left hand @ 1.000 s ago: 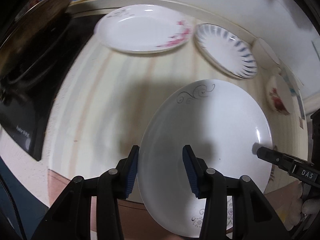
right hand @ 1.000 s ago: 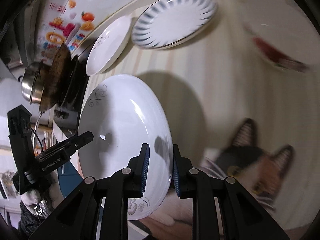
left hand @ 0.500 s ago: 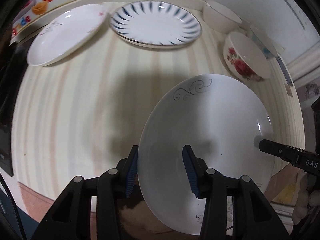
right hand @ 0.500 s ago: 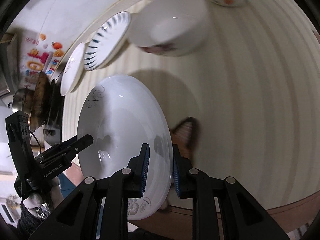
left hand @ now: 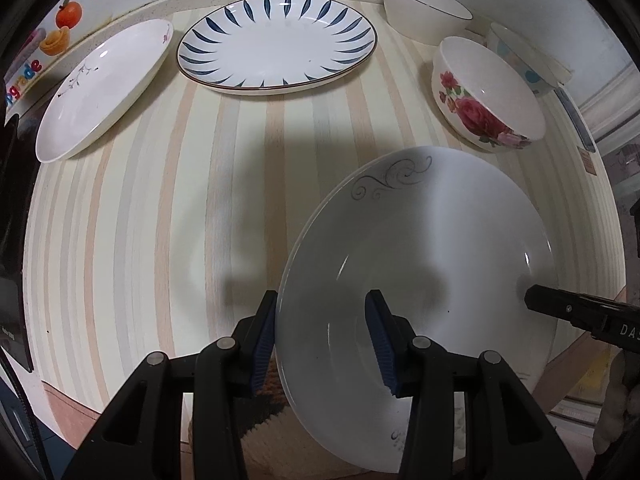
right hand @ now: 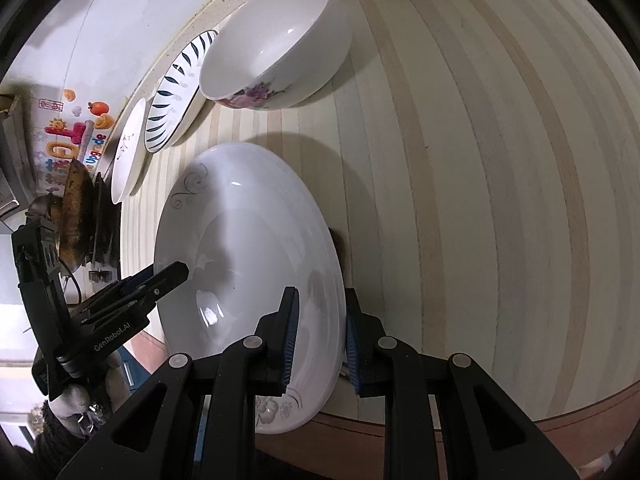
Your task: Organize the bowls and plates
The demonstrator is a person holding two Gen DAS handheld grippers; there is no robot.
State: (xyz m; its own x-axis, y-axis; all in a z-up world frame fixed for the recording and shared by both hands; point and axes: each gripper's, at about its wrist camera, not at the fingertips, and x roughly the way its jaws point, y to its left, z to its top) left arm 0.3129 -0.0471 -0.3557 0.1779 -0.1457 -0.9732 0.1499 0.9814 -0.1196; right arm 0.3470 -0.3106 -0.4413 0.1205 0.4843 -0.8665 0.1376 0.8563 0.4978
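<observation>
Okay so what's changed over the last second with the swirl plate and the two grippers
The white swirl plate was carried sideways along the striped counter, away from the stove toward the rose bowl; the blue-petal plate now sits ahead. Unchanged: the left gripper and right gripper both grip the plate's rim, and the other dishes lie where they were.

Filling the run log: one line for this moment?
held: swirl plate | left gripper: shut on rim | right gripper: shut on opposite rim | plate: above striped counter | others: untouched
</observation>
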